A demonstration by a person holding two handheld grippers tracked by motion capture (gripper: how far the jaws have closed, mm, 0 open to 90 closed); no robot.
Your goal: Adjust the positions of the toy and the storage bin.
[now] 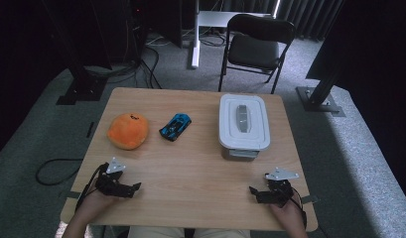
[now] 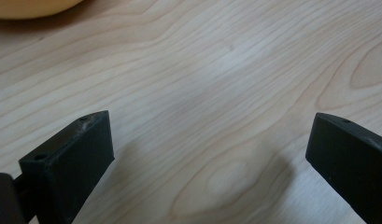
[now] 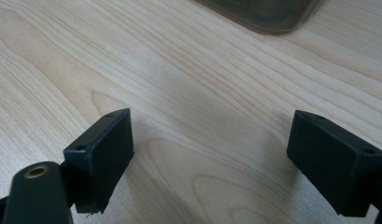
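Observation:
An orange plush ball lies on the left part of the wooden table, and its edge shows at the top of the left gripper view. A blue toy car sits just right of it. A white lidded container stands at the right, and its lower corner appears in the right gripper view. My left gripper rests near the front left edge, open over bare wood. My right gripper rests near the front right, open and holding nothing.
A black folding chair stands beyond the table's far edge. Dark stand bases flank the table on the carpet. A black cable loops on the floor at the left.

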